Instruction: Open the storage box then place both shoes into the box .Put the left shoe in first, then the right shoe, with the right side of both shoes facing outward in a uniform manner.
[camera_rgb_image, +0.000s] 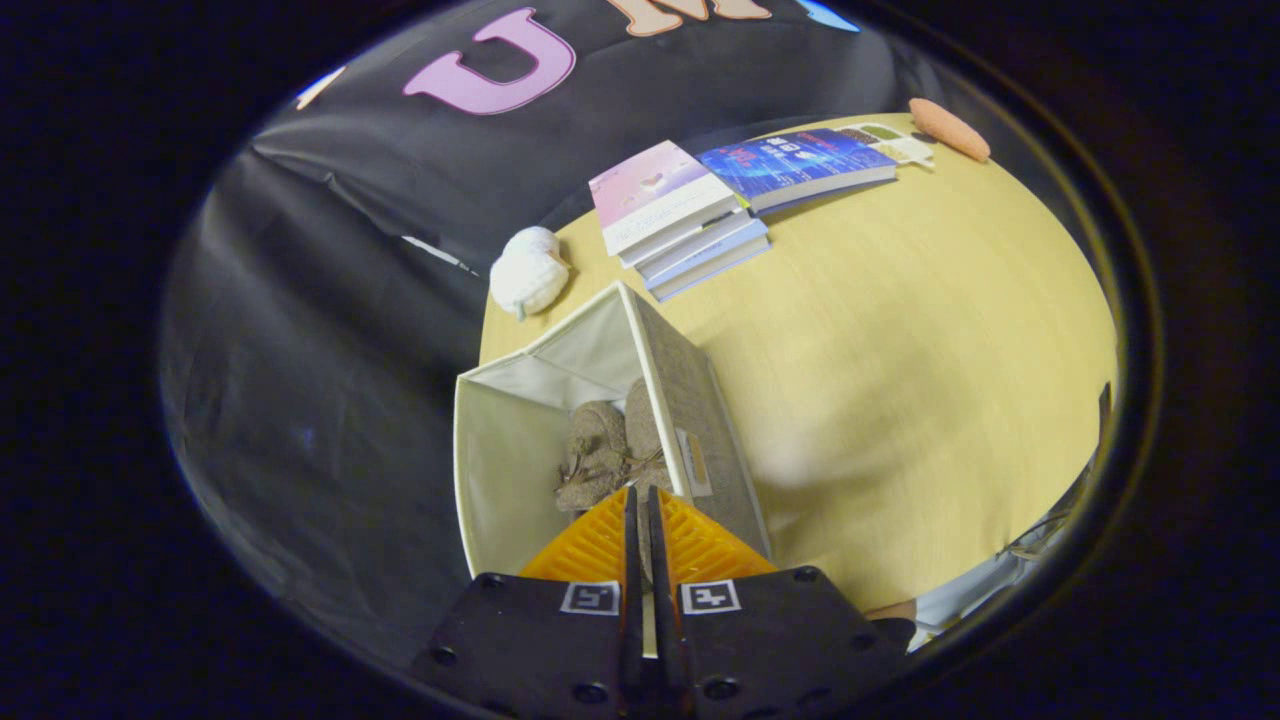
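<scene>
— Hovering over the open storage box (560, 400), the hand-held gripper (640, 500) points down into it, its fingers drawn nearly together with only a thin slit between them. Are they gripping anything?

— Hard to say. The tips sit right at the laces of the brown shoes (610, 450) lying on the box floor, against the grey-sided wall; whether they pinch a lace or the shoe's collar I cannot tell.

— So both shoes look to be in?

— Two brown shapes lie side by side there, so it seems the second is being settled. To do this well, I'd judge: keep it snug beside the first, same side turned outward, let go only once the sole rests flat, then lift straight up so the fingers don't snag the laces.

— And the pose?

— Tilted steeply downward from above the box's near edge, the wooden table (900, 350), a stack of books (690, 220) and a white plush toy (528, 270) well beyond.
</scene>
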